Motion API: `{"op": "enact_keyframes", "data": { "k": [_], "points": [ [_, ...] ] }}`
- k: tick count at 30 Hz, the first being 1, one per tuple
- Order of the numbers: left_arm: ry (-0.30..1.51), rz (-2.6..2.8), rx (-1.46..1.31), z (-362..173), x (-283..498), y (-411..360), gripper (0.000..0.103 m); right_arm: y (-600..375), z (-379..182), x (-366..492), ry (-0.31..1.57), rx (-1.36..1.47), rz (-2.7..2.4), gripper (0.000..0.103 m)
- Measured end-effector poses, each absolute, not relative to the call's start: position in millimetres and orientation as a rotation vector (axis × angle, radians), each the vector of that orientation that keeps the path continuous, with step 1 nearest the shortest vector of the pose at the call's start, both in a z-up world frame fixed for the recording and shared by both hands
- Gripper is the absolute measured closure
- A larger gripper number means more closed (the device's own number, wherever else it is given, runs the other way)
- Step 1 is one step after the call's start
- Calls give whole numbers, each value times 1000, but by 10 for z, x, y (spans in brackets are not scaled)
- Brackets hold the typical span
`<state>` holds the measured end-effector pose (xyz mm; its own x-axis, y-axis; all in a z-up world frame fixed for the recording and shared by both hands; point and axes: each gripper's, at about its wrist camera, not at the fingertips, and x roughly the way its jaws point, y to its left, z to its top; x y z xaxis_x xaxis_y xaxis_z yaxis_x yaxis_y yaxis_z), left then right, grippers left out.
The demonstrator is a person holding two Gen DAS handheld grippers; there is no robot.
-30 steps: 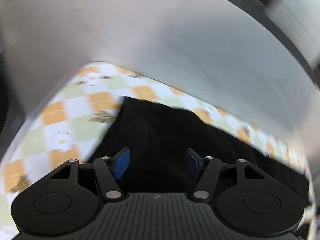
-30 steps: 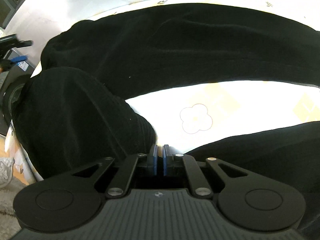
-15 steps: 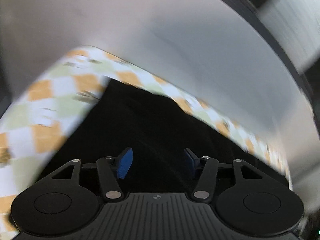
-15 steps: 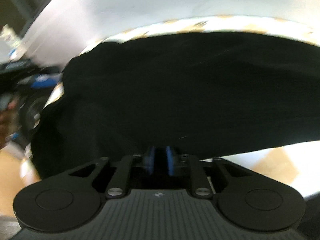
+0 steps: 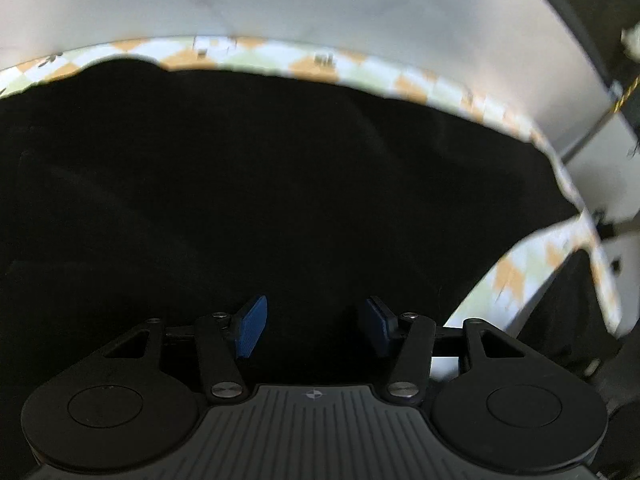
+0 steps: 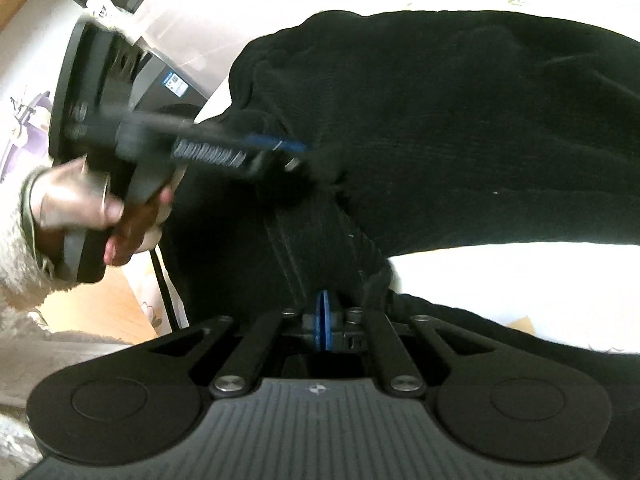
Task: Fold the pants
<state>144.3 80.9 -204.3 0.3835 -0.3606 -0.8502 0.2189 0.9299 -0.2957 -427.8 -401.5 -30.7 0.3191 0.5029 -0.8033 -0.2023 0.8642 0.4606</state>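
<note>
Black pants (image 5: 280, 180) lie across a tablecloth (image 5: 312, 62) checked in orange, green and white, and they fill most of the left wrist view. My left gripper (image 5: 316, 330) hangs just above the cloth. Its jaws are closing, and the blue pads (image 5: 252, 330) are still apart and press on nothing. In the right wrist view the pants (image 6: 440, 120) are bunched at the table's left end. My right gripper (image 6: 325, 320) is shut on a taut fold of them. The left gripper (image 6: 288, 150) reaches in from the left, held by a hand (image 6: 80, 204).
A pale grey wall (image 5: 320, 0) rises behind the table. Left of the table's end stand a dark round-fronted appliance (image 6: 80, 92) and a wooden floor (image 6: 100, 308). A fluffy white sleeve (image 6: 16, 256) is at the left edge. Bright bare tablecloth (image 6: 500, 280) lies to the right.
The left gripper swung down over the pants, which now fill its view, and its jaws narrowed. The right gripper's pads closed on a fold. The hand with the left gripper came into the right view.
</note>
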Motion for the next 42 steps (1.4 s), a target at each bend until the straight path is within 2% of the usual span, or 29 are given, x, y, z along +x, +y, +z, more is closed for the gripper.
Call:
{"op": "enact_keyframes", "data": {
  "k": [5, 6, 7, 8, 15, 19, 24, 28, 34, 40, 42],
  "points": [
    [1138, -374, -153, -2066, 1193, 1011, 50, -4444, -277, -4335, 1081, 389, 328, 97],
    [1143, -370, -158, -2069, 1154, 1056, 50, -4547, -276, -4342, 1063, 387, 269, 91],
    [1145, -367, -158, -2078, 1112, 1076, 50, -4634, -278, -4354, 1050, 377, 213, 81],
    [1143, -365, -151, -2087, 1072, 1084, 50, -4719, -291, -4350, 1043, 370, 157, 76],
    [1144, -314, -178, -2104, 1111, 1089, 50, -5467, -50, -4690, 920, 379, -181, 75],
    [1129, -261, -326, -1966, 1110, 1139, 53, -5967, 169, -4960, 815, 394, -325, 75],
    [948, -256, -503, -1567, 1269, 959, 53, -6726, 356, -5196, 745, 391, -479, 76],
    [872, -253, -533, -1379, 1546, 590, 53, -7416, 411, -5206, 725, 353, -554, 76],
    [936, -117, -625, -1574, 1826, 132, 53, -8187, 141, -4943, 779, 311, -510, 74],
    [1019, 109, -617, -1854, 1926, -258, 53, -8446, -349, -4666, 900, 246, -384, 59],
    [1029, 155, -592, -1896, 1919, -271, 53, -8448, -371, -4692, 881, 260, -346, 56]
  ]
}}
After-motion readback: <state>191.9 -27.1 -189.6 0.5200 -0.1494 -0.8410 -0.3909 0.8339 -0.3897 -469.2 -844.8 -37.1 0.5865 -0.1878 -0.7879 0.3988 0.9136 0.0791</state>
